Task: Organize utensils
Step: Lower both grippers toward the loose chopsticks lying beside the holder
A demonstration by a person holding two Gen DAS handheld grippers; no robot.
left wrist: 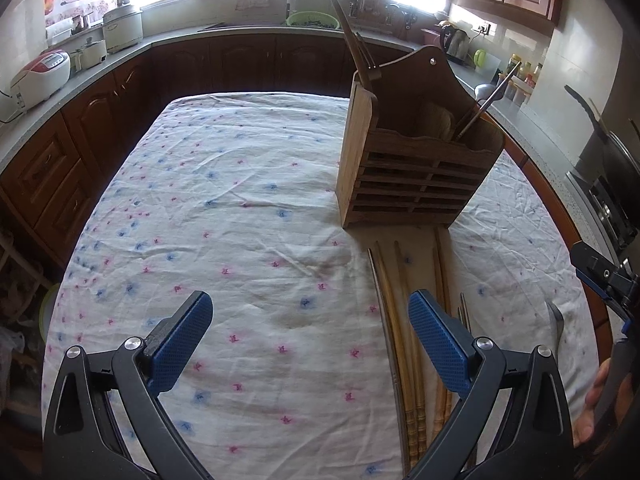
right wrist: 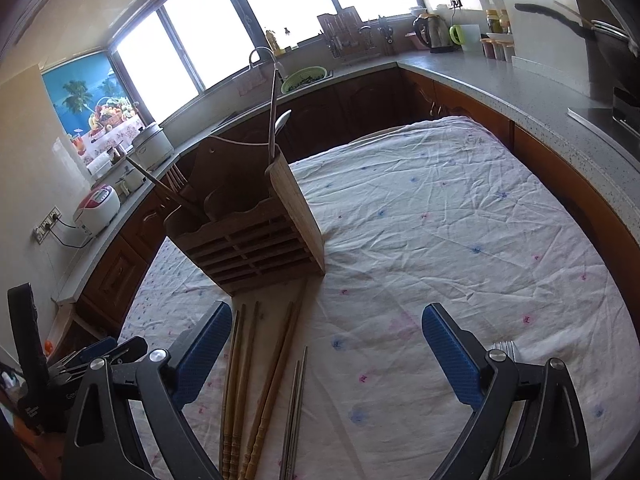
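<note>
A slatted wooden utensil holder [left wrist: 416, 168] [right wrist: 256, 236] stands on the flowered tablecloth, with chopsticks and a ladle upright inside. In front of it lie several wooden chopsticks [left wrist: 394, 320] [right wrist: 256, 376] and a pair of metal chopsticks [right wrist: 297, 408] [left wrist: 464, 314]. A metal fork [left wrist: 557, 320] [right wrist: 505, 350] lies further right. My left gripper [left wrist: 310, 328] hovers open over bare cloth, its right finger above the wooden chopsticks. My right gripper [right wrist: 326, 340] is open too, the chopsticks between its fingers, the fork under its right finger.
The table [left wrist: 224, 208] is ringed by dark wood cabinets and a grey counter [right wrist: 500, 84] with rice cookers, a kettle, a sink and a knife rack. A stove with a pan [right wrist: 600, 40] is at the right. A hand [left wrist: 596, 400] shows at the left view's right edge.
</note>
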